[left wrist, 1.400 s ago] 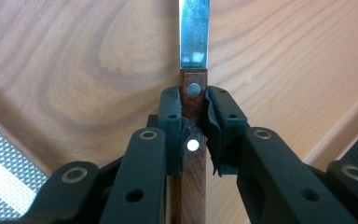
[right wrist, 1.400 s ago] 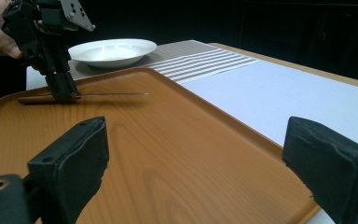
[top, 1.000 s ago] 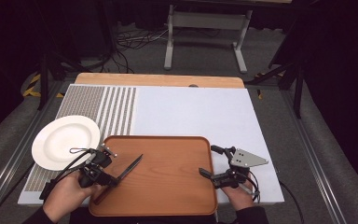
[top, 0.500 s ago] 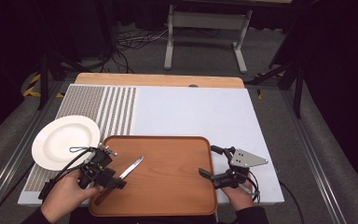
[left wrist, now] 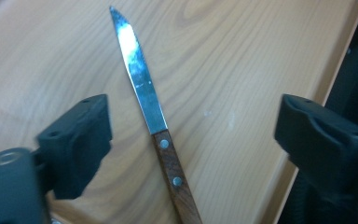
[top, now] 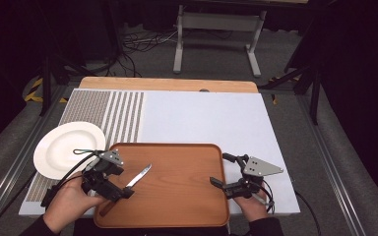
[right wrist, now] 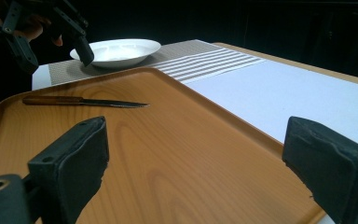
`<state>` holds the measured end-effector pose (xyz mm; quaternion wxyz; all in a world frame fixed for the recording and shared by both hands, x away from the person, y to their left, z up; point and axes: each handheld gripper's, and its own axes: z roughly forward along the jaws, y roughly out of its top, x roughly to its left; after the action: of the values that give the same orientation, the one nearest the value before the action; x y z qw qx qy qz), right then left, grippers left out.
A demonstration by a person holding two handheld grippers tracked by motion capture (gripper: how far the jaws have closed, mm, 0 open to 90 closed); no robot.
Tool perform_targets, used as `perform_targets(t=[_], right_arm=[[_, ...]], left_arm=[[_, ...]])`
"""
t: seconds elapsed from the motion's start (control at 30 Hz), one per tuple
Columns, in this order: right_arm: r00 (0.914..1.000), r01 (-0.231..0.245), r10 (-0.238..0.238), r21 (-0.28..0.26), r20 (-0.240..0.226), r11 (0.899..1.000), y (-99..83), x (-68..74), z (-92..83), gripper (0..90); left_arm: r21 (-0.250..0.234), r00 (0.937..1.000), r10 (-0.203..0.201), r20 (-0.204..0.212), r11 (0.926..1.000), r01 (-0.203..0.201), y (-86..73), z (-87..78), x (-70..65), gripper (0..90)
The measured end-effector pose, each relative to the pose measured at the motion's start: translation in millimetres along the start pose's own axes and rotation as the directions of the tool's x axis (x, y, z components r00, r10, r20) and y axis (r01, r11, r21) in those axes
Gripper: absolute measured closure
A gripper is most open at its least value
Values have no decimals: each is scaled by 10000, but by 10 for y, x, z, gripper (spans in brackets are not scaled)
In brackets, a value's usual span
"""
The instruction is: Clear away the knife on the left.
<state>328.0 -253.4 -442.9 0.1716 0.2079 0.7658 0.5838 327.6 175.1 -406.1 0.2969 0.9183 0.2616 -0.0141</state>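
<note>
A knife (top: 139, 177) with a wooden handle and steel blade lies flat on the left part of the brown wooden tray (top: 187, 201), blade pointing up and right. My left gripper (top: 122, 183) hovers just above its handle. Its jaws have just been opening and now stand wide apart. In the left gripper view (left wrist: 191, 116) the knife (left wrist: 170, 165) lies on the tray below and between the jaws, untouched by the pads. My right gripper (top: 221, 170) stands open at the tray's right rim, and in its own view (right wrist: 196, 149) nothing is between its jaws.
A white plate (top: 64, 147) sits left of the tray on a striped grey placemat (top: 123, 113). The white table cover (top: 206, 118) stretches behind the tray. In the right gripper view the plate (right wrist: 116, 50) and the left gripper (right wrist: 42, 32) appear beyond the knife (right wrist: 84, 101).
The left gripper has opened and let go of the knife, which went from tilted in the jaws to flat on the tray. The left hand has lifted slightly. The right gripper has stayed put.
</note>
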Motion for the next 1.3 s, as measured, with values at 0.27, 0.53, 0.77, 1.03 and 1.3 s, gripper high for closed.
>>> perform_targets(t=[0.27,0.53,0.77,1.03,1.3], right_arm=[[10000,-18,18,2,-3,10000,-2,-2,-1,75],[10000,-12,12,29,-10,10000,-3,-4,-1,75],[10000,-19,19,44,-2,10000,-5,-8,-2,75],[10000,-23,23,71,-21,10000,-8,-11,2,75],[10000,-19,20,60,-19,10000,-9,-10,1,75]], left_arm=[[303,9955,932,-192,9952,-926,94,-42,-65,572],[1006,9762,2164,-99,9716,-2144,158,38,-56,900],[1213,9492,3142,193,9416,-3142,187,134,-40,900],[1583,9188,3921,443,9054,-3940,197,277,-4,900],[2044,8976,4295,991,8740,-4408,197,379,-2,900]])
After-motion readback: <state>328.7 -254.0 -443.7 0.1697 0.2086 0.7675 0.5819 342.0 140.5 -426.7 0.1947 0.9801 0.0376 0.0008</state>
